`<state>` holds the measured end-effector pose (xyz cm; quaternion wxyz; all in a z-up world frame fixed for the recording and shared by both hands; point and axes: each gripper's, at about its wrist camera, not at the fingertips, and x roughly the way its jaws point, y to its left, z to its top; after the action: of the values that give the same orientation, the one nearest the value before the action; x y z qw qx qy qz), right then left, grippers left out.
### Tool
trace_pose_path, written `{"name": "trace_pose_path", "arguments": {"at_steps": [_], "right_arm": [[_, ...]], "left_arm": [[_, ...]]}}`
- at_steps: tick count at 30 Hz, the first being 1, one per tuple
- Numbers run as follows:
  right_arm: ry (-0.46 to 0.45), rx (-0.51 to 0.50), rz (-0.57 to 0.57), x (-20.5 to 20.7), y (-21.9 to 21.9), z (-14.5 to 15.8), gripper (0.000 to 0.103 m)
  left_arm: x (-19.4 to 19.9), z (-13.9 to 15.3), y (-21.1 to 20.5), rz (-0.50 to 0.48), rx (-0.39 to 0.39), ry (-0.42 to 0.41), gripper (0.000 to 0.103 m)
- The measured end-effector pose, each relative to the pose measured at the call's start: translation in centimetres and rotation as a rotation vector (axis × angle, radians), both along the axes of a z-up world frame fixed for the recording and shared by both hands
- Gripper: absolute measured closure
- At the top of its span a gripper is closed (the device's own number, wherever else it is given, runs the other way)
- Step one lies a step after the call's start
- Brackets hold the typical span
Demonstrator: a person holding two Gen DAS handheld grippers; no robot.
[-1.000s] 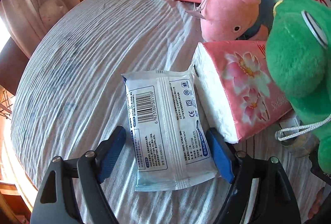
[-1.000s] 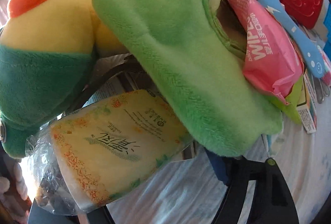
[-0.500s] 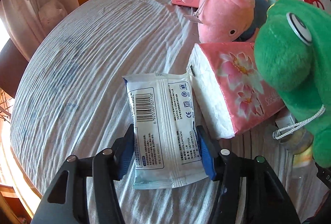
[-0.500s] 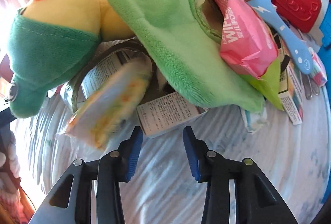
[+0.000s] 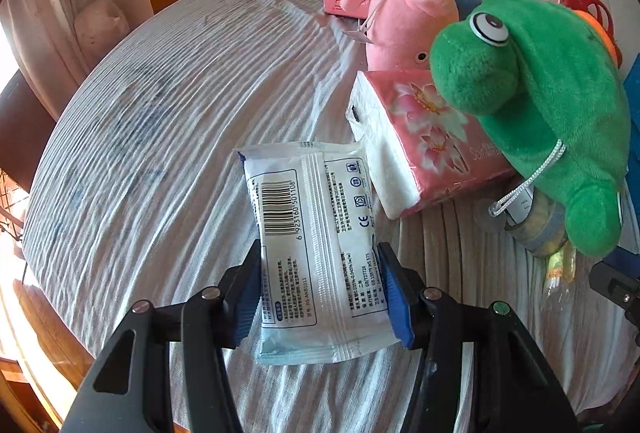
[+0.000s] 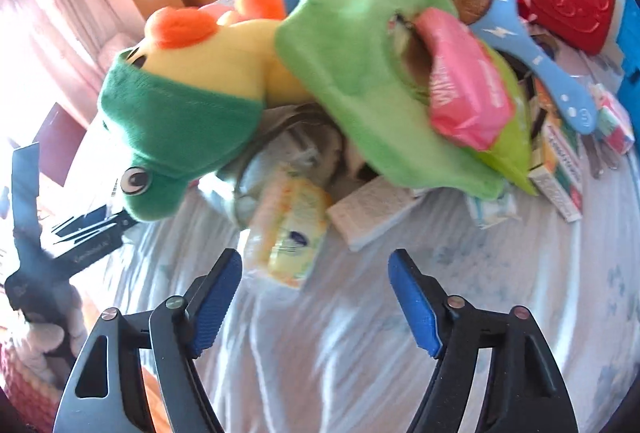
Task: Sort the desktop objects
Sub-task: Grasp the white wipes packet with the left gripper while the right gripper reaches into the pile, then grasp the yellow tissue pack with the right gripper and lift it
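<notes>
The left gripper [image 5: 320, 285] is clamped on a white wipes pack [image 5: 316, 245], barcode side up, with a blue pad pressing in on each long side near the pack's lower half. The pack sits out in the middle part of the tabletop [image 5: 160, 137], which has a wrinkly white striped cloth over it; I honestly can't tell if the pack is lifted off the cloth or still lying on it.

Just right of the pack, touching or nearly so, lies a pink tissue pack [image 5: 424, 145] with a flower print, white end facing the wipes. A green frog plush [image 5: 536, 101] leans over the tissue pack's far end, and a pink pig plush [image 5: 404, 21] sits behind it toward the tabletop's far edge.

The right gripper [image 6: 316, 297] has just been opening, and now its jaws stand wide apart with nothing between them, only cloth below. Right past its tips lies a yellow tissue pack [image 6: 292, 229], a bit blurry, at the near foot of a big pile. The pile: the frog plush [image 6: 180, 121] on the left, a floppy light green plush cover [image 6: 372, 73] in the middle with a pink wipes pack [image 6: 464, 93] poking out of it, a blue plastic toy [image 6: 536, 45] and a red toy case [image 6: 560, 5] toward the far right edge. A small white box [image 6: 372, 213] sits under the green cover's near edge.
</notes>
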<state>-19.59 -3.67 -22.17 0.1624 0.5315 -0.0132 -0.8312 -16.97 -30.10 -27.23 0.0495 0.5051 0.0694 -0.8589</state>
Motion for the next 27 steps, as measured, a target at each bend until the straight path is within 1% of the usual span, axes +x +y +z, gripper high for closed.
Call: {"name": "trace_pose_path", "arguments": {"at_steps": [4, 6, 8, 9, 10, 11, 12, 16, 19, 22, 26, 27], "right_arm": [[-0.05, 0.001, 0.016, -0.7, -1.5, -1.9, 0.028], [-0.074, -0.001, 0.012, -1.3, -1.7, -3.0, 0.032], [-0.09, 0.009, 0.001, -1.9, -1.7, -4.0, 0.043], [-0.066, 0.019, -0.001, -1.9, -1.7, -3.8, 0.055], [-0.062, 0.035, 0.008, -1.9, -1.8, -3.6, 0.064], [-0.061, 0.049, 0.01, -1.8, -1.8, -3.4, 0.064], [-0.062, 0.059, 0.016, -1.7, -1.7, -3.1, 0.067], [-0.024, 0.097, 0.054, -0.3, -1.3, -1.2, 0.07], [0.011, 0.092, 0.056, 0.8, -0.4, 0.8, 0.071], [0.066, 0.091, 0.047, 1.6, 0.9, 3.3, 0.071], [0.142, 0.084, 0.032, 2.4, 2.7, 6.9, 0.071], [0.16, 0.083, 0.028, 0.4, 2.1, 7.6, 0.071]], "left_arm": [[-0.1, 0.0, 1.1, -0.019, -0.011, -0.007, 0.05], [-0.3, -0.3, 1.3, -0.024, -0.017, -0.014, 0.05], [-0.4, -0.5, 1.1, -0.02, -0.024, -0.017, 0.05], [-0.2, -0.3, 1.1, -0.018, -0.025, -0.013, 0.05], [0.2, 0.0, 1.1, -0.017, -0.023, -0.006, 0.05], [0.3, 0.4, 1.1, -0.015, -0.023, 0.003, 0.05], [0.3, 0.8, 0.9, -0.012, -0.022, 0.011, 0.05], [1.3, 3.5, 1.0, 0.002, -0.038, 0.07, 0.05], [1.8, 6.1, 1.1, 0.011, -0.062, 0.13, 0.05], [2.3, 8.8, 1.8, 0.011, -0.073, 0.186, 0.05], [2.8, 12.3, 3.9, -0.017, -0.087, 0.261, 0.05], [2.8, 13.1, 4.5, -0.028, -0.085, 0.274, 0.05]]}}
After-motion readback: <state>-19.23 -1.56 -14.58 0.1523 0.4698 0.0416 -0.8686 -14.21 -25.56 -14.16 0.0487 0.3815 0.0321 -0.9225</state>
